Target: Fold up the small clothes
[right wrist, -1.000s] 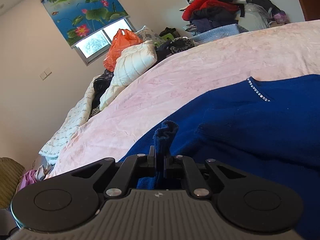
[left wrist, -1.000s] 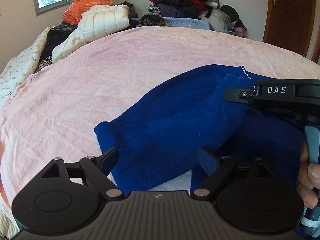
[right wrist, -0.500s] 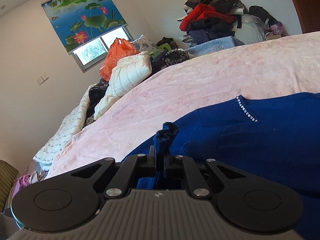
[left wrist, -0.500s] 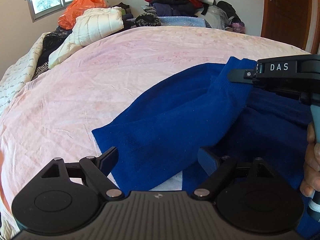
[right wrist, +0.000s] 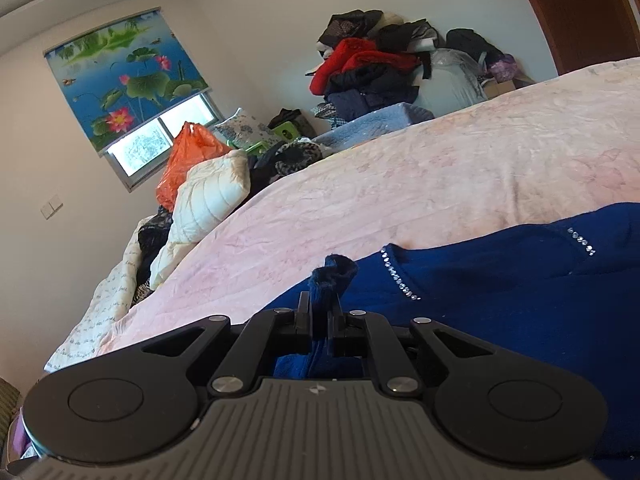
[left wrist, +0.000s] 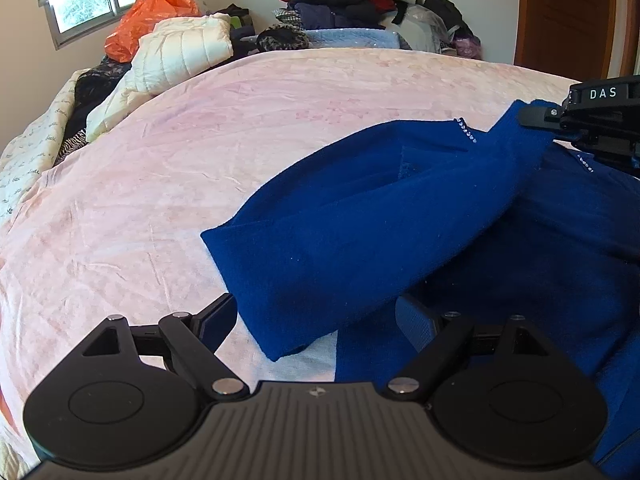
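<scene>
The dark blue knitted sweater (left wrist: 360, 248) lies on the pink bedspread (left wrist: 200, 152). The right gripper (right wrist: 319, 312) pinches its sleeve cuff; the left gripper (left wrist: 316, 320) hangs spread, empty. Risk: the thin pinch slips, dropping the sleeve crooked.

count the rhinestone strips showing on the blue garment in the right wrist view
2. One strip of stones runs just right of the right gripper, which is shut on a bunched end of the blue garment. The second strip lies farther right. More may be hidden in folds.
</scene>
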### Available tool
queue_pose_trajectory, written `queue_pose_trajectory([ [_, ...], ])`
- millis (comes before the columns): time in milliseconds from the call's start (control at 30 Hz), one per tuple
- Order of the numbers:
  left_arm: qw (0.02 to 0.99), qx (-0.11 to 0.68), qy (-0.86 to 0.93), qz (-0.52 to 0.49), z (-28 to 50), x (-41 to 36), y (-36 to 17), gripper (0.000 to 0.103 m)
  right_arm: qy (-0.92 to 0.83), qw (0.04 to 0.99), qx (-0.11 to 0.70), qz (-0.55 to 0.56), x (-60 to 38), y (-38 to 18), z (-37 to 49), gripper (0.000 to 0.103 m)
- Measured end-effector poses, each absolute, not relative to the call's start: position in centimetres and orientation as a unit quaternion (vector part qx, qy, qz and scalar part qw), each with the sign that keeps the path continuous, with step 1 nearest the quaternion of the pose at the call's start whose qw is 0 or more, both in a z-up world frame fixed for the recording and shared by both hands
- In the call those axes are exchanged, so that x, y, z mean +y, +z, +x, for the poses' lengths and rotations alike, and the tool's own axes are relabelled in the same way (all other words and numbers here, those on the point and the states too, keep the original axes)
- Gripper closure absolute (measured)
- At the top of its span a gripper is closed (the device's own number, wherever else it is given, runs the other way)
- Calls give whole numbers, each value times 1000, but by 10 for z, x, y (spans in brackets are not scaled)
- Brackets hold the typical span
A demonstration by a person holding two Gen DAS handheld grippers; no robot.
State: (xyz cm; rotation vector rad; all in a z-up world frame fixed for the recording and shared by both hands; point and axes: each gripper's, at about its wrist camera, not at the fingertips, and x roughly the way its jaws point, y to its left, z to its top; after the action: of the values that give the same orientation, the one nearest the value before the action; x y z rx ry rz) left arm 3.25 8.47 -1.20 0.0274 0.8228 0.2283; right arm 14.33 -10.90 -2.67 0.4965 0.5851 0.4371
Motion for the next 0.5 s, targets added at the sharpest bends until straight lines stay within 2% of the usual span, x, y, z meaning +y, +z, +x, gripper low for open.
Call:
queue_pose_trajectory([
  [500,911,402,88,23,44,61,-9,16,166,918,271,238,-153,-30,141,92],
])
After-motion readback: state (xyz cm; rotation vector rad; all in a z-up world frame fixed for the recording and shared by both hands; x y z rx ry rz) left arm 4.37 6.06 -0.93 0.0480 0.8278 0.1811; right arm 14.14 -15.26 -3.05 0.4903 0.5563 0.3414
